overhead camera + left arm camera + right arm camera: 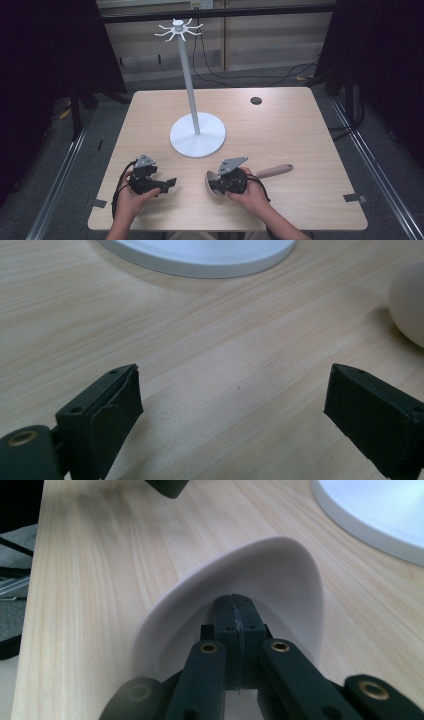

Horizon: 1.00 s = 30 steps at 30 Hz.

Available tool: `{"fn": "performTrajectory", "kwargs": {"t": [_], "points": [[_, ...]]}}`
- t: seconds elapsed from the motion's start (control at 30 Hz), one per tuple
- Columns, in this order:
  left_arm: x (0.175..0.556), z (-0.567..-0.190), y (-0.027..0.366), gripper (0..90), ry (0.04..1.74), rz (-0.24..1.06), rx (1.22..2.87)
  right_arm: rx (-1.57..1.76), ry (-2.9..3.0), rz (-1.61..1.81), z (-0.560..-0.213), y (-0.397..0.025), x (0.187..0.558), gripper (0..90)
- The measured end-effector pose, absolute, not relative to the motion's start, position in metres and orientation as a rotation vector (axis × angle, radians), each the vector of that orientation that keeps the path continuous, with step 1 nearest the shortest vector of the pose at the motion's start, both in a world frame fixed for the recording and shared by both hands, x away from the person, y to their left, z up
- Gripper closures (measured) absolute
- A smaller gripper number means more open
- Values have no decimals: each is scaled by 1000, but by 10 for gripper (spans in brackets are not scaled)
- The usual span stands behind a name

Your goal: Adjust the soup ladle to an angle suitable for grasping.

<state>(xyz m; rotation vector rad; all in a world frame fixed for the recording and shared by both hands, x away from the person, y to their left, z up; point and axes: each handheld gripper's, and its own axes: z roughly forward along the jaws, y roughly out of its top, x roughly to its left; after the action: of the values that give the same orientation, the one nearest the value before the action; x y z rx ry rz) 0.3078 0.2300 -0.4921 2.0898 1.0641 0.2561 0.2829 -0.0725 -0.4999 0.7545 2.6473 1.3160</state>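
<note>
A ladle with a white bowl and a pale wooden handle (275,171) lies on the table near the front right. My right gripper (216,183) is shut, and its closed jaws rest inside the ladle's bowl (280,575) with nothing between them. In the right gripper view, the right gripper's tips (235,606) sit against the bowl's inner wall. My left gripper (168,184) stands open just above bare wood at the front left. In the left gripper view, the left gripper (232,390) faces the ladle's bowl (411,300) at the right edge.
A white stand with a round base (197,137), a tall pole and a ring of hooks (178,28) on top rises from the table's middle. A small black round cap (256,100) sits in the tabletop at the back right. Cables lie on the floor behind.
</note>
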Motion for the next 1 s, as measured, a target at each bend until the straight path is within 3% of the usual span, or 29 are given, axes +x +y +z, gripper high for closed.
{"fn": "performTrajectory", "kwargs": {"t": [1.0], "points": [[309,-490,240,79,1083,260,2064,674,2703,1357,-500,-3,288,900]]}}
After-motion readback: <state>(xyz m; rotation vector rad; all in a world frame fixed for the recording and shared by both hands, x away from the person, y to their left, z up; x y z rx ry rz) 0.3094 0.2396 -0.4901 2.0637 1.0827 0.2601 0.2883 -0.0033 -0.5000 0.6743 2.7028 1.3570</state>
